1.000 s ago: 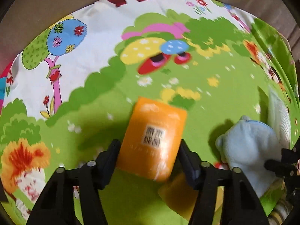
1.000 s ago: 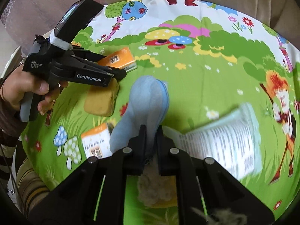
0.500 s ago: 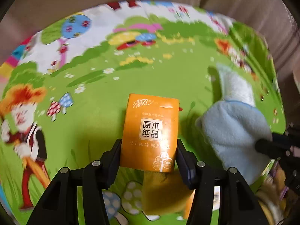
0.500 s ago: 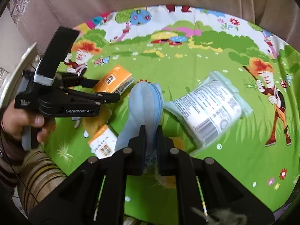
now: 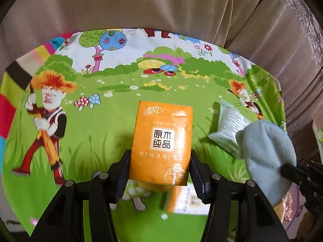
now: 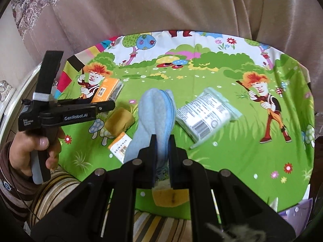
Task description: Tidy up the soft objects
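While the left gripper (image 5: 160, 165) clamps the orange tissue pack (image 5: 161, 143) above the cartoon-print table (image 5: 101, 125), the right gripper (image 6: 161, 147) is pinched tight on a blue plush slipper (image 6: 155, 119), lifted too.

We note a cartoon-printed green cloth (image 6: 232, 157) spread flat, beige curtains (image 5: 161, 6) hanging in folds behind it, lace trim (image 6: 30, 6) at upper left, and striped fabric (image 6: 52, 189) along the near edge
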`<move>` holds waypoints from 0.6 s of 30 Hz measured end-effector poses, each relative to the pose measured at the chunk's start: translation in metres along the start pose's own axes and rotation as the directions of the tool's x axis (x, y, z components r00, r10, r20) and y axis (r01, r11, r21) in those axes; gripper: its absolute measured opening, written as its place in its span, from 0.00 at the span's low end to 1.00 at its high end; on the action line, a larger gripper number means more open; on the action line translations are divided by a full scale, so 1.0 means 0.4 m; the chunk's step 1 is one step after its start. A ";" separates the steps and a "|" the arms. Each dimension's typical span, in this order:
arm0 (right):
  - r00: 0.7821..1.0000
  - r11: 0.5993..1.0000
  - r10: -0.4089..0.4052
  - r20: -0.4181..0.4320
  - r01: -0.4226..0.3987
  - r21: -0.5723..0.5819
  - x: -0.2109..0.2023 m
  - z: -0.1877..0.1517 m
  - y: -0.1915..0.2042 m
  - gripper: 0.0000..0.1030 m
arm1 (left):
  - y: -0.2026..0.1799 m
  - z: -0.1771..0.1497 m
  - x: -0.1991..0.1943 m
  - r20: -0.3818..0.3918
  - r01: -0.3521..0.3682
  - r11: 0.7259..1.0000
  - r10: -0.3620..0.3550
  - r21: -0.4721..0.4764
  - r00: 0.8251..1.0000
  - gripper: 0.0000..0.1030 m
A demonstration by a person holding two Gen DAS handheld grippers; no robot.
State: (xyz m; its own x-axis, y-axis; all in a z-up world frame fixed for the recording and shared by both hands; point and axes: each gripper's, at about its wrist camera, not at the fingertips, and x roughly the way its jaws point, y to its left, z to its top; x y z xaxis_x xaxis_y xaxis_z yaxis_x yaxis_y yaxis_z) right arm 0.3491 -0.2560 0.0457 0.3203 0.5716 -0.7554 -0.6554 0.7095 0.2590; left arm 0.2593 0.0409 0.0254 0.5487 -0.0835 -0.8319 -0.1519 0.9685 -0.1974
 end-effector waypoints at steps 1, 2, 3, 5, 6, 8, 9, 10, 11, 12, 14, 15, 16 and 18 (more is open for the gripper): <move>1.000 1.000 -0.002 0.005 0.002 0.001 -0.008 -0.006 0.001 0.12 | -0.003 -0.010 -0.007 0.000 0.008 1.000 -0.008 -0.009 1.000 0.54; 1.000 1.000 -0.007 0.011 0.007 0.004 -0.018 -0.012 0.002 0.12 | -0.008 -0.022 -0.016 0.002 0.016 1.000 -0.016 -0.015 1.000 0.54; 1.000 1.000 -0.010 0.016 0.010 0.006 -0.027 -0.018 0.004 0.12 | -0.012 -0.031 -0.023 0.004 0.020 1.000 -0.020 -0.017 1.000 0.54; 1.000 1.000 -0.017 0.023 0.017 0.008 -0.040 -0.026 0.009 0.12 | -0.021 -0.052 -0.038 0.007 0.031 0.999 -0.030 -0.024 1.000 0.54; 0.999 1.000 -0.020 0.028 0.020 0.008 -0.047 -0.030 0.012 0.12 | -0.025 -0.061 -0.045 0.010 0.033 0.999 -0.032 -0.026 0.999 0.53; 0.999 1.000 -0.019 0.035 0.019 0.012 -0.058 -0.034 0.013 0.12 | -0.029 -0.077 -0.054 0.013 0.031 0.999 -0.030 -0.031 0.999 0.54; 0.999 1.000 -0.020 0.041 0.020 0.011 -0.064 -0.035 0.015 0.12 | -0.028 -0.084 -0.057 0.012 0.035 0.999 -0.035 -0.038 0.999 0.54; 0.999 1.000 -0.011 0.048 0.011 0.012 -0.071 -0.037 0.017 0.12 | -0.027 -0.090 -0.059 0.010 0.038 0.998 -0.038 -0.047 0.999 0.54; 0.999 1.000 -0.003 0.050 0.002 0.015 -0.076 -0.038 0.018 0.12 | -0.027 -0.096 -0.061 0.008 0.040 0.998 -0.040 -0.053 0.999 0.54; 0.999 1.000 0.007 0.051 -0.008 0.020 -0.080 -0.039 0.018 0.12 | -0.027 -0.101 -0.064 0.007 0.044 0.997 -0.044 -0.057 0.999 0.54; 0.997 0.997 0.060 0.056 -0.062 0.046 -0.089 -0.040 0.014 0.12 | -0.030 -0.111 -0.071 0.008 0.054 0.996 -0.054 -0.064 0.999 0.54; 0.995 0.994 0.082 0.057 -0.086 0.063 -0.092 -0.040 0.010 0.12 | -0.032 -0.116 -0.074 0.010 0.058 0.996 -0.057 -0.065 0.998 0.54; 0.994 0.993 0.093 0.060 -0.098 0.072 -0.093 -0.039 0.009 0.12 | -0.033 -0.122 -0.075 0.010 0.061 0.996 -0.061 -0.065 0.998 0.54; 0.994 0.991 0.099 0.048 -0.103 0.084 -0.084 -0.037 0.008 0.13 | -0.032 -0.132 -0.071 0.003 0.059 0.996 -0.059 -0.074 0.998 0.54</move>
State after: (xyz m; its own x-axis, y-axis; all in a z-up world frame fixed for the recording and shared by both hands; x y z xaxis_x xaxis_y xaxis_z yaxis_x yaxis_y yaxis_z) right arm 0.3263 -0.2790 0.0630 0.2863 0.6583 -0.6962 -0.6253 0.6790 0.3848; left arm 0.2024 0.0185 0.0241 0.5591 -0.1401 -0.8172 -0.1794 0.9418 -0.2842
